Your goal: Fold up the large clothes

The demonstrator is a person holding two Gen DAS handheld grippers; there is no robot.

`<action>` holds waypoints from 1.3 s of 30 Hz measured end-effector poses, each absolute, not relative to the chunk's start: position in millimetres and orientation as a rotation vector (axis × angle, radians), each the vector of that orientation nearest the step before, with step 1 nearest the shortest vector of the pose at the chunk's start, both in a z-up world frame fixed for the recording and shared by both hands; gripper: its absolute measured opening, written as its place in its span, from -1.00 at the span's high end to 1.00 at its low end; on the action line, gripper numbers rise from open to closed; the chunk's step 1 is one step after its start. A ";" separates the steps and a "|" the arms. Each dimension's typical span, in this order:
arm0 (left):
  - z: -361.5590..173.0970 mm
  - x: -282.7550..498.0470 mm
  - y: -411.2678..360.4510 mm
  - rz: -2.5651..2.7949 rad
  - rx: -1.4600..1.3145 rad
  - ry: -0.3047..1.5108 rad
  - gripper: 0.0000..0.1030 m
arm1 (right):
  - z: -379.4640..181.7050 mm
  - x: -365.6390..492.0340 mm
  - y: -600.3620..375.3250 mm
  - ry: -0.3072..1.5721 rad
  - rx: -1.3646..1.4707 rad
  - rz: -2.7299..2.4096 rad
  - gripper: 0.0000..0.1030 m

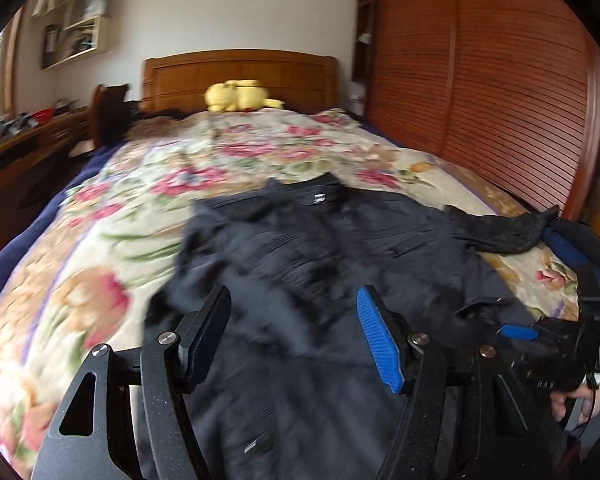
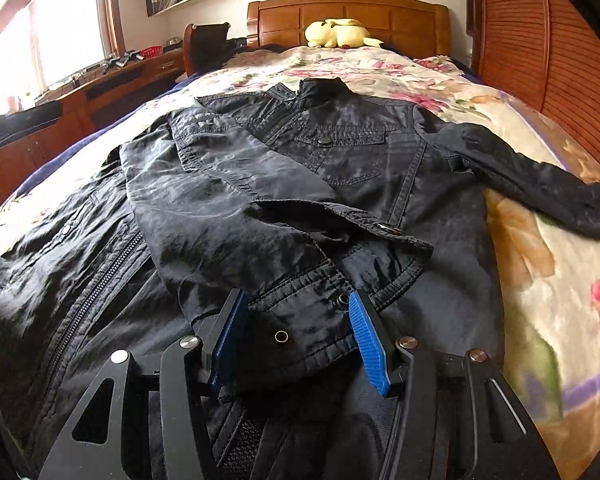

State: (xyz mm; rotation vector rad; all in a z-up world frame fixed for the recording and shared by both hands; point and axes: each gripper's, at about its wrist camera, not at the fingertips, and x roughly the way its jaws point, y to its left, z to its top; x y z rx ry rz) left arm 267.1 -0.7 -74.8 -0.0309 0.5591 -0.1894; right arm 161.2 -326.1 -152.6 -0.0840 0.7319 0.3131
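Jacket (image 2: pixel 300 168) on bed (image 2: pixel 540 248), plush (image 2: pixel 340 34) behind

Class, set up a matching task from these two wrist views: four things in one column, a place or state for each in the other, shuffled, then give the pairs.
1. yellow plush toy
2. folded sleeve cuff
3. jacket collar
4. other sleeve

A. between the right gripper fingers
B. by the headboard
C. stretched out sideways on the floral blanket
D. standing up, facing the headboard

Pairs: 1-B, 2-A, 3-D, 4-C
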 end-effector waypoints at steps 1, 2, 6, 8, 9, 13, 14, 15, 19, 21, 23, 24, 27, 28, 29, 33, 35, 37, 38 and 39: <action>-75.0 275.7 -9.1 -0.207 -0.026 0.559 -0.29 | -151.9 160.7 -327.1 0.731 -0.079 0.315 -0.06; -75.4 282.1 -15.2 -0.219 -0.020 0.559 -0.29 | -151.4 160.5 -327.6 0.731 -0.075 0.316 -0.06; -84.6 314.2 -41.4 -0.265 0.010 0.567 -0.29 | -150.6 159.6 -329.4 0.726 -0.061 0.316 -0.06; -95.1 325.4 -50.6 -0.277 0.029 0.581 -0.29 | -150.3 158.8 -330.3 0.723 -0.053 0.316 -0.06; -99.4 328.8 -54.9 -0.279 0.037 0.586 -0.29 | -150.4 158.6 -330.7 0.722 -0.049 0.316 -0.06; -122.0 333.6 -66.0 -0.307 0.071 0.609 -0.29 | -150.7 158.4 -332.5 0.720 -0.034 0.311 -0.06; -125.9 333.3 -68.1 -0.314 0.078 0.613 -0.29 | -150.6 158.4 -332.2 0.719 -0.034 0.310 -0.06; -129.3 333.4 -68.8 -0.320 0.084 0.618 -0.29 | -150.6 158.1 -331.8 0.718 -0.035 0.308 -0.06; -141.7 331.0 -70.3 -0.355 0.060 0.628 -0.29 | -150.0 157.3 -329.4 0.716 -0.044 0.296 -0.06; -146.1 330.1 -69.9 -0.367 0.053 0.641 -0.29 | -149.6 156.8 -328.7 0.714 -0.048 0.294 -0.06; -145.7 329.4 -66.9 -0.374 0.038 0.638 -0.29 | -148.5 156.8 -331.2 0.707 -0.039 0.280 -0.06; -145.2 328.9 -66.0 -0.377 0.032 0.634 -0.29 | -147.3 156.4 -333.2 0.703 -0.032 0.264 -0.06; -144.6 326.8 -64.3 -0.390 0.021 0.628 -0.29 | -139.0 155.6 -345.7 0.698 0.023 0.248 -0.06; -144.8 326.5 -65.2 -0.397 0.021 0.631 -0.29 | -135.0 155.6 -350.6 0.699 0.039 0.236 -0.06; -145.7 327.0 -65.1 -0.399 0.022 0.633 -0.29 | -130.2 155.5 -356.7 0.697 0.048 0.222 -0.06; -145.8 326.0 -67.8 -0.408 0.039 0.631 -0.29 | -105.9 158.1 -385.0 0.662 -0.015 0.114 -0.06; -145.0 324.1 -69.8 -0.413 0.052 0.623 -0.29 | -95.9 166.2 -401.6 0.656 -0.071 0.043 -0.06; -144.1 321.4 -72.1 -0.418 0.064 0.616 -0.29 | -89.4 177.0 -419.8 0.658 -0.094 0.003 -0.06; -144.2 321.4 -71.8 -0.419 0.067 0.614 -0.29 | -87.0 182.8 -428.6 0.657 -0.113 -0.025 -0.06; -144.2 321.0 -72.6 -0.420 0.072 0.613 -0.29 | -85.5 187.1 -435.1 0.658 -0.125 -0.047 -0.06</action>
